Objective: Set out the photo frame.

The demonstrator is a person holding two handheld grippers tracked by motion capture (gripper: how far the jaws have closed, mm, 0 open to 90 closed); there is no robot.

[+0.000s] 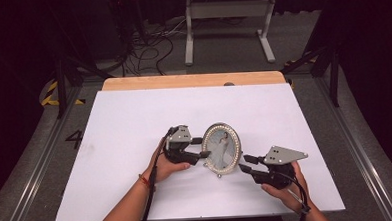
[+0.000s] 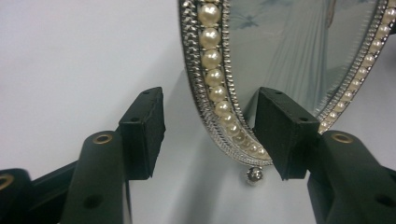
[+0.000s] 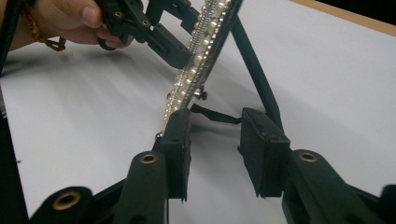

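Pearl-trimmed and oval, the picture frame (image 1: 221,148) stands upright on its rear strut near the middle of the white table (image 1: 134,118). We see the left gripper (image 1: 203,147) with its jaws parted around the frame's rim, one pad on each side, neither pressing. The right gripper (image 1: 244,163) sits at the frame's lower edge, jaws apart, one pad just beside the pearls, gripping nothing.
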